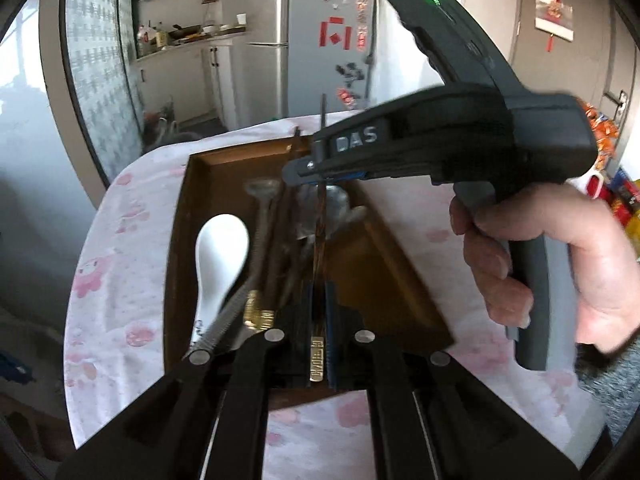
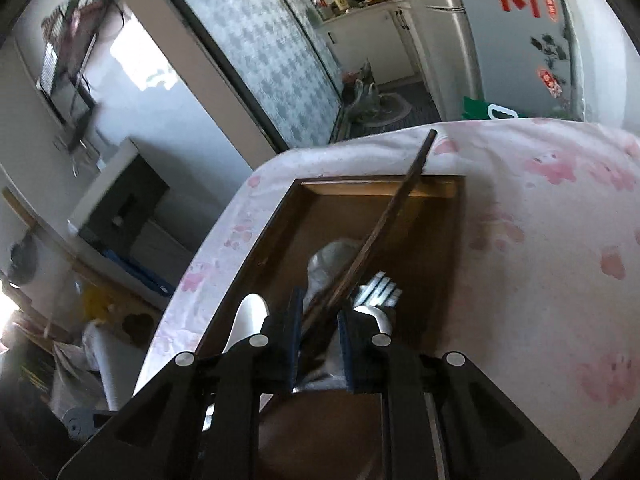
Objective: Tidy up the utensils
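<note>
Indoors, pink-printed tablecloth (image 2: 540, 240), brown tray (image 2: 400, 190), fridge (image 1: 288, 40) behind

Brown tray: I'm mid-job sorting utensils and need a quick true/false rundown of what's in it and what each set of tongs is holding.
1. The left tongs are shut on a dark chopstick with a gold end. True.
2. The white spoon lies outside the brown tray, on the cloth. False: it lies inside the tray, along its left side.
3. The right tongs have a dark stick between them. True.
4. The tray sits on bare wood. False: it sits on a white cloth with pink prints.
5. The right tongs hold the white spoon. False: they hold the stick.
</note>
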The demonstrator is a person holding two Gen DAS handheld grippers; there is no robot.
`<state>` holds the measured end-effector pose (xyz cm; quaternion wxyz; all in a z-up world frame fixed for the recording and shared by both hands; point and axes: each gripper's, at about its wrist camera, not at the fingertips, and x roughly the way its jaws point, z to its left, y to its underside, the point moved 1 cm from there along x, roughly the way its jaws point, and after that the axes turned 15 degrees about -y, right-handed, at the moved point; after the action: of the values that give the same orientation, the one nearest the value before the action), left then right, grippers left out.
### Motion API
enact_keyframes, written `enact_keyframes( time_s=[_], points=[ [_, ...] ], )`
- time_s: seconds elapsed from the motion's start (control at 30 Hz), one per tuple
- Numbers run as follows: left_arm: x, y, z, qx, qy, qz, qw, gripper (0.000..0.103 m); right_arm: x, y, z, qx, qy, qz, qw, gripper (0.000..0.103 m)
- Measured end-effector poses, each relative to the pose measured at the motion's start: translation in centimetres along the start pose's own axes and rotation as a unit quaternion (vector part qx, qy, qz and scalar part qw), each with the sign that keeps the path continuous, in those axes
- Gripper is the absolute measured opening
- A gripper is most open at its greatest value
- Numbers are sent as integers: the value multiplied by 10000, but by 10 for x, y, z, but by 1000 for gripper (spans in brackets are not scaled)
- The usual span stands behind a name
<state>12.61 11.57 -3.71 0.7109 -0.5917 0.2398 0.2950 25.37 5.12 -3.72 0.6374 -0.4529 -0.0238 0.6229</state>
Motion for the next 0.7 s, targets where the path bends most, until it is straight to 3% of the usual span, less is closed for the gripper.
enact_keyframes(
  time_s=[0.13, 0.27, 0.33, 0.37, 0.4, 0.47, 0.57, 0.7],
  points=[
    [12, 1, -2, -13, 17, 74, 10000, 7, -1, 6, 5, -160, 173, 16, 9997, 47],
    [15, 3, -3, 51, -39, 65, 10000, 7, -15, 18, 8, -434, 266, -4, 9987, 57],
    [16, 4, -3, 48, -132, 29, 9999, 22, -24, 26, 8, -570, 323, -25, 9978, 59],
    [14, 5, -2, 31, -175, -45, 9998, 57, -29, 30, 8, -639, 315, -48, 9974, 61],
    [9, 5, -1, -25, -201, -197, 9996, 83, -33, 33, 8, -700, 314, -72, 9970, 64],
    [4, 6, -2, 2, -282, -351, 9990, 84, -45, 43, 8, -880, 369, -153, 9953, 72],
    [-6, 9, -3, -8, -301, -505, 9983, 93, -59, 55, 8, -1117, 462, -220, 9924, 76],
    [-24, 13, -9, 1, -330, -740, 9967, 96, -83, 74, 8, -1495, 625, -458, 9857, 82]
  ],
)
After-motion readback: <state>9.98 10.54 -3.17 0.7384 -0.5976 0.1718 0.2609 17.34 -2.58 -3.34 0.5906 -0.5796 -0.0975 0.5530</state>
